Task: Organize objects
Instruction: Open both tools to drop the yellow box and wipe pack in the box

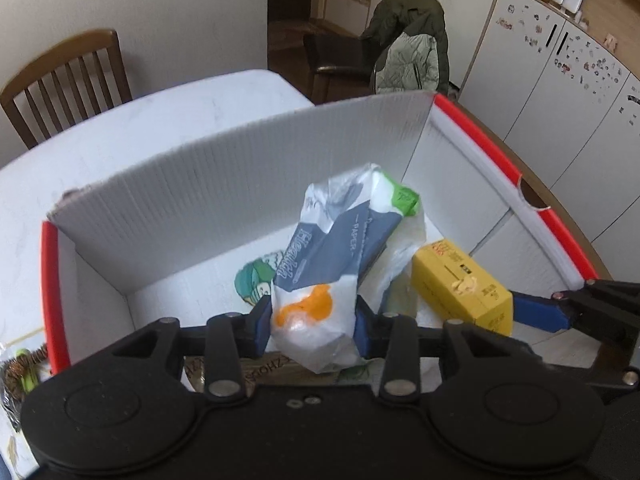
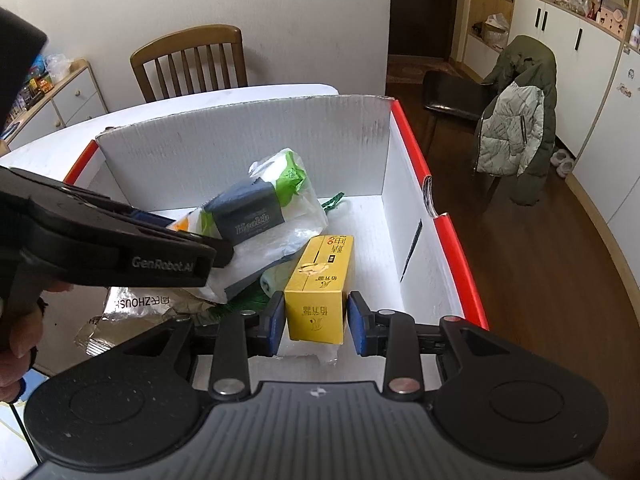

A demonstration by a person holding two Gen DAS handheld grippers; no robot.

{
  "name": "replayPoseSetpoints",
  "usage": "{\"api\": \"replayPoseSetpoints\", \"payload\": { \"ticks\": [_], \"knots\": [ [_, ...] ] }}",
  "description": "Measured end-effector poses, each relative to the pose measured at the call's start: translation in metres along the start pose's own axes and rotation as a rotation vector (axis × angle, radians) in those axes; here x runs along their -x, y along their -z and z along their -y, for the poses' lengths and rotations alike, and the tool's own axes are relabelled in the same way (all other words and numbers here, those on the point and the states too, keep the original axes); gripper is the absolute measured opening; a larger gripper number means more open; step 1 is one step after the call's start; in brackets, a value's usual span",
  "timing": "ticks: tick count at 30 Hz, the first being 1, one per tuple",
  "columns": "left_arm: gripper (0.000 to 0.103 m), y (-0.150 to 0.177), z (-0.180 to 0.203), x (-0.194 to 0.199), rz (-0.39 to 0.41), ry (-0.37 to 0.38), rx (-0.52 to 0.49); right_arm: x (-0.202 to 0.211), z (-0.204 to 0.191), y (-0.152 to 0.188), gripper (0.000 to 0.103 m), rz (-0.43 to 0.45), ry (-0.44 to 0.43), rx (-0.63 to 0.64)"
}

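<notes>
A white carton with a red rim (image 1: pixel 50 280) (image 2: pixel 454 248) stands on the table. My left gripper (image 1: pixel 312 330) is shut on a tissue pack (image 1: pixel 336 240) in white plastic with blue, green and orange print, held tilted over the carton's inside. In the right wrist view that pack (image 2: pixel 256 216) sticks out past the left gripper (image 2: pixel 218 250). My right gripper (image 2: pixel 316 324) is low inside the carton, its blue pads (image 2: pixel 276 320) pressed on both sides of a yellow box (image 2: pixel 320 280). The left wrist view shows the yellow box (image 1: pixel 460 284) with one right finger (image 1: pixel 540 314) against it.
A foil bag (image 2: pixel 132 308) and green-printed packets lie on the carton floor under the pack. A wooden chair (image 2: pixel 192 64) stands behind the table; a dark chair with a green jacket (image 2: pixel 516 120) stands at right. A person's hand (image 2: pixel 16 340) holds the left gripper.
</notes>
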State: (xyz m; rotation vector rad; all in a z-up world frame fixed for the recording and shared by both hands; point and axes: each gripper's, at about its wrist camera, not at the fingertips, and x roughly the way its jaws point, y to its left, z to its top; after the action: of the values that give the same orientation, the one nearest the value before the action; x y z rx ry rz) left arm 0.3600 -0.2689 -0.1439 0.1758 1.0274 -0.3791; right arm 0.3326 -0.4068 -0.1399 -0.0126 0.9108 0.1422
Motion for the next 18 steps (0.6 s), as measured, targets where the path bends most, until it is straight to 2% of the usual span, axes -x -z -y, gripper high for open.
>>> {"api": "replayPoseSetpoints", "payload": {
  "ticks": [2,4,8,18],
  "knots": [
    [0.039,0.001,0.000,0.001,-0.001,0.000,-0.003,0.002,0.000,0.000,0.037,0.000,-0.002,0.001],
    [0.041,0.001,0.000,0.001,-0.003,-0.002,-0.010,0.005,0.000,0.002,0.051,0.015,-0.001,0.005],
    [0.056,0.004,-0.003,0.003,-0.004,-0.001,0.003,0.010,0.000,0.003,0.052,0.017,-0.007,0.005],
    [0.072,0.006,-0.002,0.027,0.035,-0.002,0.015,0.029,0.004,0.004,0.052,0.049,-0.024,-0.020]
  ]
}}
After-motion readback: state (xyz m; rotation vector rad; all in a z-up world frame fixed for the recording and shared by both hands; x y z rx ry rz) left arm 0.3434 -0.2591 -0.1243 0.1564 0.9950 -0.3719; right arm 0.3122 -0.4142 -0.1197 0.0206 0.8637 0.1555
